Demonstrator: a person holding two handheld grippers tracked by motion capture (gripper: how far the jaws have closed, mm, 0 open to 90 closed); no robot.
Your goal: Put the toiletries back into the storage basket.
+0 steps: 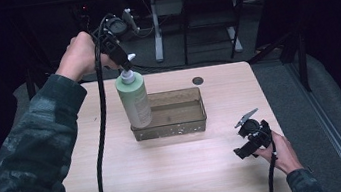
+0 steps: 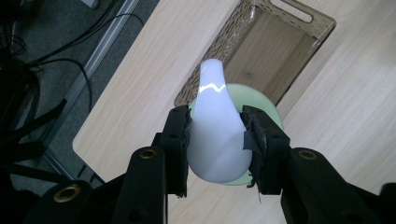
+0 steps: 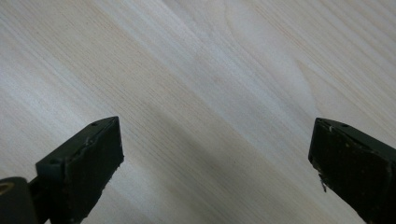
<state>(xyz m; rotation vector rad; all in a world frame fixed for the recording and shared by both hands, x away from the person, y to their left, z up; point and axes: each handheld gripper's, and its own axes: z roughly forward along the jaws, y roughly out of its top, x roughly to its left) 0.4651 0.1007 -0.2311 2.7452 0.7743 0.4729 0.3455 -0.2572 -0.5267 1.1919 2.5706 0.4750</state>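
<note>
Bottle, pale green with a white pump head, stands upright at the left end of the bin, its long axis vertical and its base down at the bin's left wall; whether it rests on the bin floor I cannot tell. In the left tool view the pump's spout points away from the tool, toward the bin's far end.

Desk is pale wood, and the bin sits near its middle, a little toward the far edge. The whole near half of the desk lies bare, and so does a broad strip along the left edge. A small dark round spot lies behind the bin, near the far edge.

The person's left forearm, in a dark mottled sleeve, reaches over the left edge toward the far-left corner, the hand raised above the desk. Its left tool slants downward onto the bottle's top, jaws clamped on the pump head from both sides, pads pressing on it.

The right hand rests low near the near-right corner, well apart from the bin. Its right tool points leftward across the bare desk, jaws spread wide with nothing between them.
</note>
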